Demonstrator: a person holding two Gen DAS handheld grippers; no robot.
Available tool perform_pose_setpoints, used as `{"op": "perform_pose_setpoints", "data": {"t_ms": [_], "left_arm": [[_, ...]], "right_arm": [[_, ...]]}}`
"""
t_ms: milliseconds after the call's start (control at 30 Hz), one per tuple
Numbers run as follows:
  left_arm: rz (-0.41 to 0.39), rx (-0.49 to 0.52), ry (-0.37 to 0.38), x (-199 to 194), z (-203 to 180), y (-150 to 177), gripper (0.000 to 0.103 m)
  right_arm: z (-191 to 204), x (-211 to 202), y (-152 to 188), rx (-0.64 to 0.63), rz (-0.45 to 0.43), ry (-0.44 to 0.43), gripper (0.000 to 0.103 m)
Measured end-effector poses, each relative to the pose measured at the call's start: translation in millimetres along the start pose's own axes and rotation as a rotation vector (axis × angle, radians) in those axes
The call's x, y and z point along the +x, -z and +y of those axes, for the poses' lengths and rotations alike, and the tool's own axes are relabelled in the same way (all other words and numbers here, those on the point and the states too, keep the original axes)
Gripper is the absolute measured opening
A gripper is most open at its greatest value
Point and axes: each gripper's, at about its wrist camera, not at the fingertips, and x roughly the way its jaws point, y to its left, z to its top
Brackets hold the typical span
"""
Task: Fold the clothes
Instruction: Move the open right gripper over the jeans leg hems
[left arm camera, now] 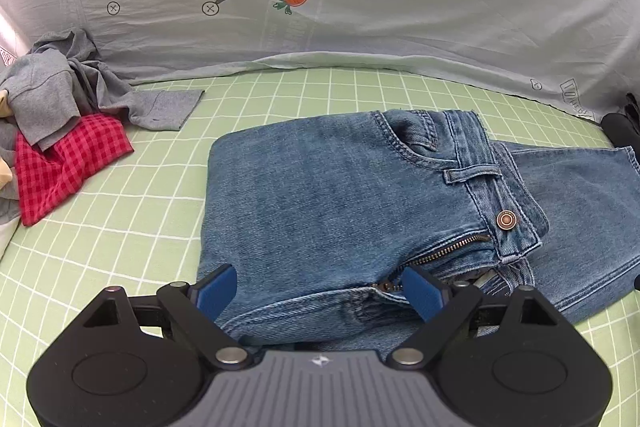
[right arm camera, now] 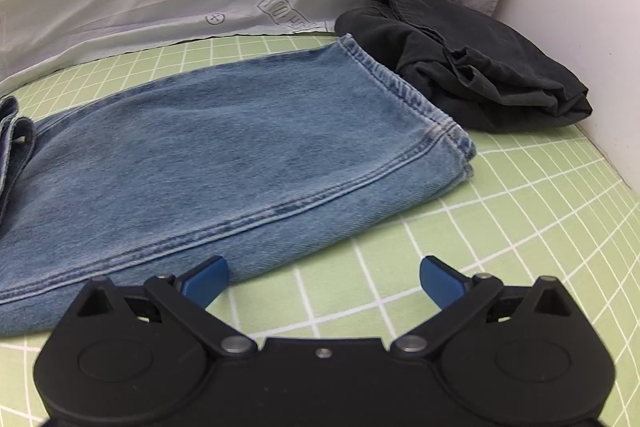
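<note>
Jeans lie folded across the middle of the left wrist view on green checked bedding. At that frame's left edge sits a heap of grey and red checked clothes. The left tool gapes released over the zipper. The right tool gapes released at the leg's lower edge; black clothing sits upper right.

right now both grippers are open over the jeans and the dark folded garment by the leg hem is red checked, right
Not quite. Both the left gripper and right gripper are open at the jeans, but the folded garment by the leg hem is black, as the right wrist view shows.
</note>
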Motion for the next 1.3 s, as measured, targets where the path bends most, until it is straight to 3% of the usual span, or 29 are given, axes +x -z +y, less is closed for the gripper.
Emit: {"op": "perform_pose_setpoints", "data": {"t_ms": [200,400,533,700,900,1067,1100,1133,1167,1200,1267,1300], "left_arm": [[0.041,-0.006,-0.018,20,-17,-4,0.09],[0.098,0.034,-0.055,40,-20,-6,0.096],[0.115,0.059,-0.082,48,-28,-7,0.1],[0.139,0.048,-0.097,59,-29,-9,0.103],[0.125,0.048,-0.096,58,-29,-7,0.103],[0.118,0.043,-0.098,58,-31,-6,0.103],[0.117,0.042,-0.099,58,-31,-6,0.103],[0.116,0.042,-0.1,58,-32,-6,0.103],[0.117,0.042,-0.101,58,-32,-6,0.103],[0.118,0.042,-0.101,58,-32,-6,0.103],[0.119,0.041,-0.102,58,-32,-6,0.103],[0.119,0.041,-0.102,58,-32,-6,0.103]], "right_arm": [[-45,27,-16,0.124,-0.017,-0.043,0.103],[-80,40,-26,0.249,-0.047,0.013,0.103],[-98,46,-30,0.284,-0.07,-0.003,0.103],[-90,60,-39,0.231,-0.066,0.079,0.103],[-78,70,-48,0.282,-0.093,0.149,0.103],[-71,75,-58,0.281,-0.077,0.129,0.102],[-70,75,-60,0.266,-0.075,0.108,0.099],[-67,74,-61,0.242,-0.079,0.09,0.089],[-66,72,-62,0.23,-0.091,0.069,0.072],[-64,70,-62,0.219,-0.102,0.047,0.064],[-60,67,-64,0.217,-0.101,0.003,0.035],[-58,66,-65,0.221,-0.097,-0.02,0.028]]}}
